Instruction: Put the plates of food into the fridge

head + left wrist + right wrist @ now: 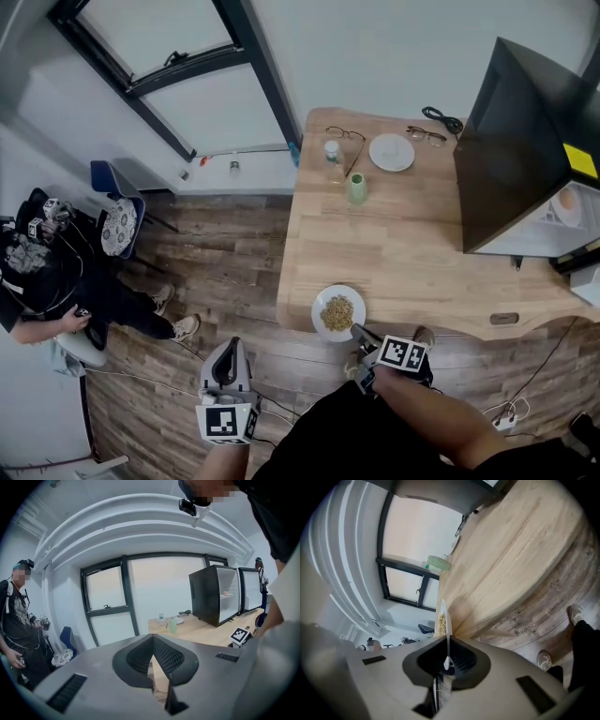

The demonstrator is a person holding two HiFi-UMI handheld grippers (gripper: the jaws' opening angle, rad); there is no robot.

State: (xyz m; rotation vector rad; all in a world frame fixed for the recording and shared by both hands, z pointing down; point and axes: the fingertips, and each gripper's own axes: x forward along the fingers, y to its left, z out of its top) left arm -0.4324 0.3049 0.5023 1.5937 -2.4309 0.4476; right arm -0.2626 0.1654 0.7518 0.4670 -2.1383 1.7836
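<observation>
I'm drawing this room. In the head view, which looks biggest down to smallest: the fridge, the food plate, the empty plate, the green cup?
1. black fridge
2. plate of food and empty plate: nearly alike, and the food one sits nearer the camera, so no ranking
3. green cup

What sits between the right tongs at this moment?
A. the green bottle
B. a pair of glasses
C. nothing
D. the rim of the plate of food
D: in the right gripper view the right tongs are closed on the thin white rim of the plate of food, which is seen edge-on.
</observation>
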